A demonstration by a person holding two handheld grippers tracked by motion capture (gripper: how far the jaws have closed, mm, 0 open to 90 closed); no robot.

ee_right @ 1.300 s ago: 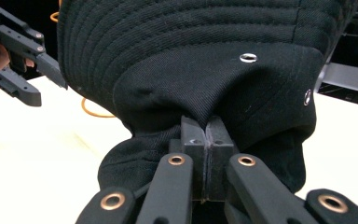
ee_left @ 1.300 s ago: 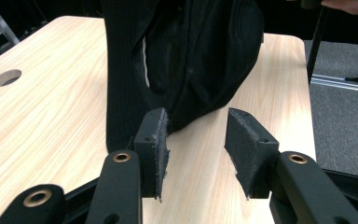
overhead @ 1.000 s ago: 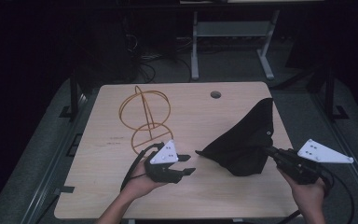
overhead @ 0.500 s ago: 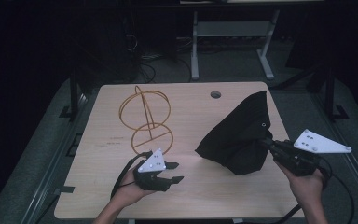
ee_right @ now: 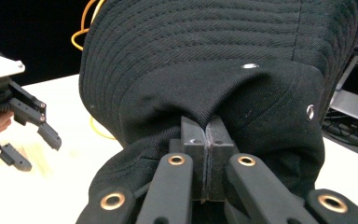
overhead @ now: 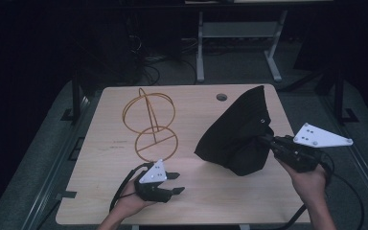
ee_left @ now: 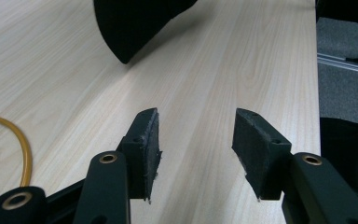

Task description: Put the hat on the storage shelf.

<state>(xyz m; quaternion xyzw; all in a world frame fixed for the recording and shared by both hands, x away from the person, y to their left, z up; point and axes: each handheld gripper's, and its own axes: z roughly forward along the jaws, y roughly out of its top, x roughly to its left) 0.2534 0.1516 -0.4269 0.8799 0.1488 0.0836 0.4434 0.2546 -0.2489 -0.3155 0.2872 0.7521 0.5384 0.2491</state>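
A black bucket hat (overhead: 239, 132) hangs tilted above the right half of the table, pinched at its crown by my right gripper (overhead: 264, 140), which is shut on the fabric (ee_right: 205, 107). Its stitched brim (ee_right: 205, 42) rises ahead of the jaws. An orange wire stand (overhead: 149, 125) of rings stands at centre left. My left gripper (overhead: 176, 183) rests low near the front edge, open with nothing between its pads (ee_left: 147, 144). The hat's edge (ee_left: 130, 23) shows ahead of it, and a curve of the orange wire (ee_left: 23, 149) lies at the left.
The wooden table (overhead: 105, 158) has a round cable hole (overhead: 221, 97) at the back. A metal frame (overhead: 235, 33) and cables sit on the dark floor behind. Bare wood lies between the two grippers.
My right gripper has lifted the hat a little and drawn it toward the right. My left gripper has slid back toward the front edge and turned slightly.
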